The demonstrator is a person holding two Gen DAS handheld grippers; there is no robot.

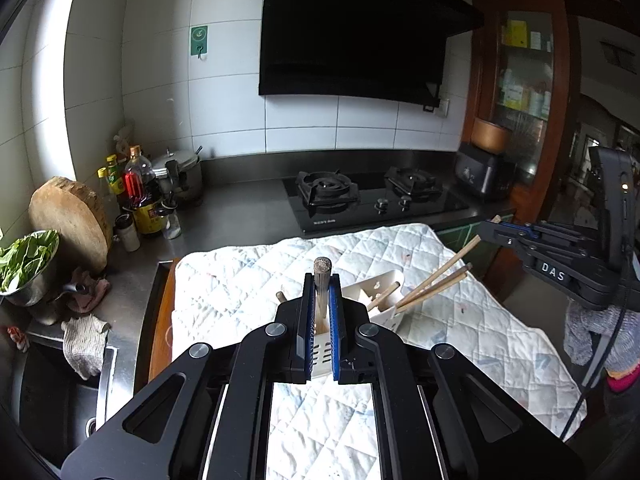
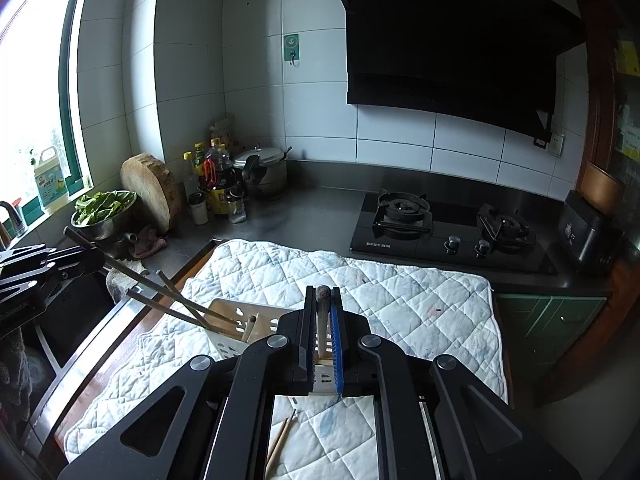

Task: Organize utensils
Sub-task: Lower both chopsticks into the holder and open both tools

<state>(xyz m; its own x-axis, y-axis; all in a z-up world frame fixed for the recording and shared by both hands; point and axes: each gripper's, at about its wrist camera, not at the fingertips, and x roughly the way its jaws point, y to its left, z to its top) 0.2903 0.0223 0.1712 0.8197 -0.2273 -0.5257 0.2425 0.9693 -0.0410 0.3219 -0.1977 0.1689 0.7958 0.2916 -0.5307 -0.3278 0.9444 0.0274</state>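
Left wrist view, chopstick (image 1: pixel 322 280) upright between jaws, end facing camera.

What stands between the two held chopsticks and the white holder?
Nothing visible. The left gripper and the right gripper each hold a chopstick slanting down to the holder's open top; the other chopsticks in it lean aside.

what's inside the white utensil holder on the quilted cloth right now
Several wooden chopsticks lean out of the white utensil holder. Each gripper, left gripper and right gripper, is shut on one more chopstick above it. The holder's bottom is hidden.
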